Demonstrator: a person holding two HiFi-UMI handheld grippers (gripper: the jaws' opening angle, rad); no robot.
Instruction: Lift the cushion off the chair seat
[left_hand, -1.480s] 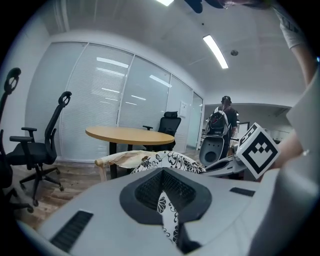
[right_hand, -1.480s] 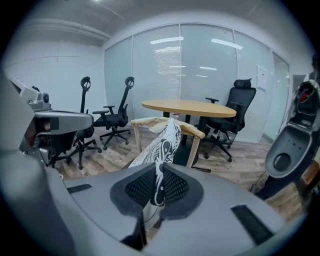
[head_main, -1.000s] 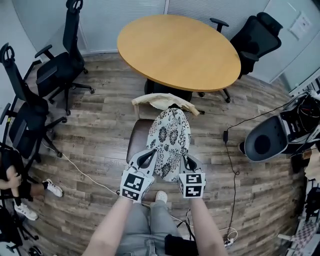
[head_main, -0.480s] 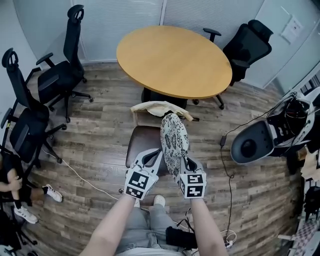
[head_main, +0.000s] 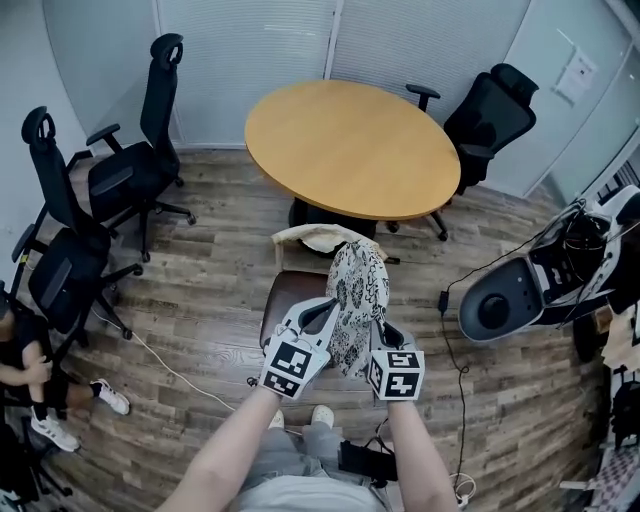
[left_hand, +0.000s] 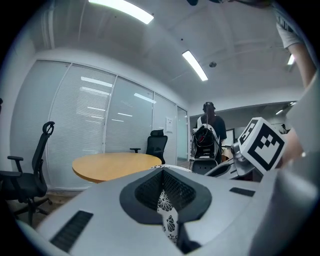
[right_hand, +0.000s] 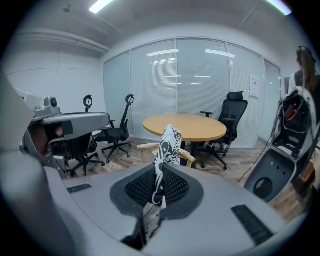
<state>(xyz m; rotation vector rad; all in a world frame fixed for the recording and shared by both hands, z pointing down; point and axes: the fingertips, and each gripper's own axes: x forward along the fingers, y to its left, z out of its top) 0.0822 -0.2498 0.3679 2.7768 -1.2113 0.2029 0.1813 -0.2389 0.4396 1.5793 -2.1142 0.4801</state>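
- The cushion is pinched along its near edge by both tools and hangs upright. It seems clear of the chair seat, which shows at its 9 o'clock — the lift looks nearly done.
- To do it well, raise both sides evenly so the fabric neither twists nor slips, and mind the wooden backrest at 12 o'clock.
- Left gripper: jaws clamped narrow on the patterned fabric, pointing near level, forearm reaching in from 6 o'clock.
- Right gripper: likewise closed on the cushion — tipped more downward.
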